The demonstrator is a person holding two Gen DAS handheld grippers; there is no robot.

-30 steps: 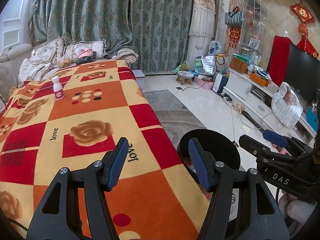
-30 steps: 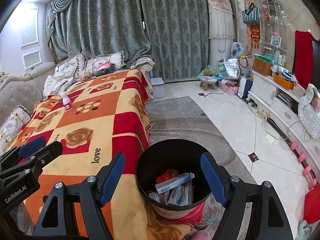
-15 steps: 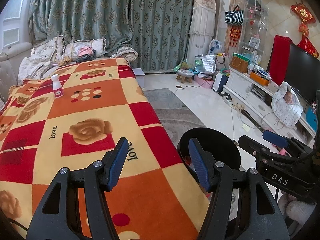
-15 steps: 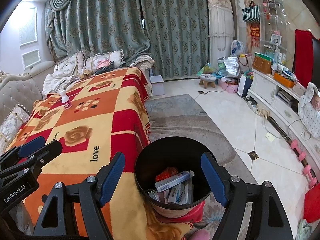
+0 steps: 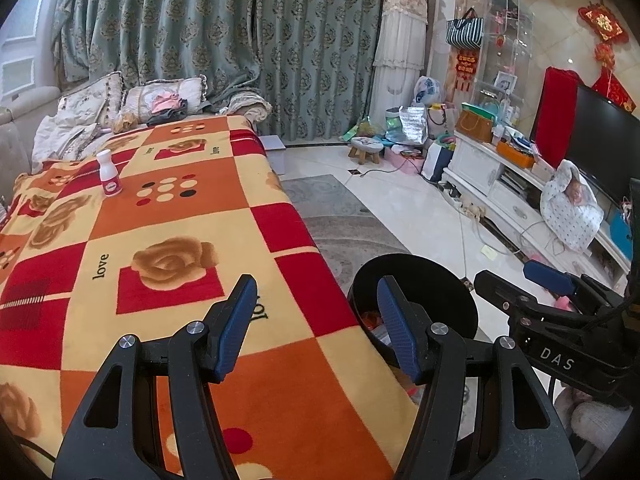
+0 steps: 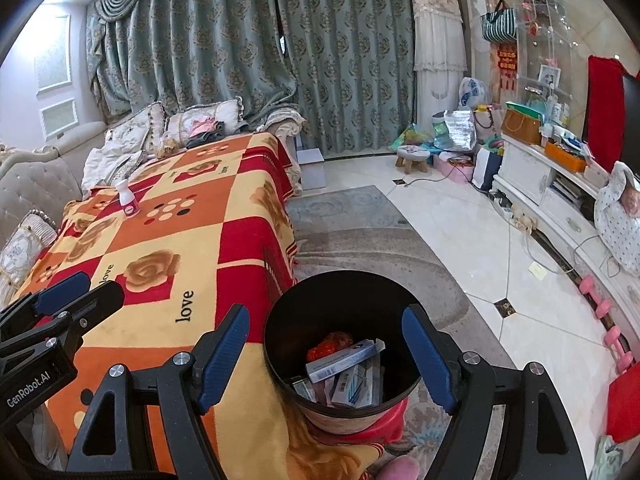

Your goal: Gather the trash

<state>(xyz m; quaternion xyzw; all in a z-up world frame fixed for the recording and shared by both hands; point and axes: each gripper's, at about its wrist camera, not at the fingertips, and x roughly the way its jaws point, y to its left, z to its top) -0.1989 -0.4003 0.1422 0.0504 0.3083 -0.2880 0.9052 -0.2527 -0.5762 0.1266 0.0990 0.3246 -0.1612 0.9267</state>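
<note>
A small white bottle with a pink label (image 5: 109,179) stands upright at the far left of the red, orange and yellow blanket (image 5: 168,240); it also shows in the right wrist view (image 6: 128,200). A black trash bin (image 6: 344,356) stands on the floor beside the blanket's near right edge and holds boxes and a red wrapper; its rim shows in the left wrist view (image 5: 432,276). My left gripper (image 5: 316,320) is open and empty above the blanket's near edge. My right gripper (image 6: 326,354) is open and empty above the bin.
Cushions and clothes (image 5: 160,100) lie at the blanket's far end before green curtains. A grey rug (image 6: 360,240) and tiled floor lie to the right. A white TV cabinet (image 5: 500,184), a small stool (image 5: 366,150) and bags stand along the right wall.
Both views have drifted slightly; the bottle sits a little lower and nearer in frame. Both grippers stay open and empty.
</note>
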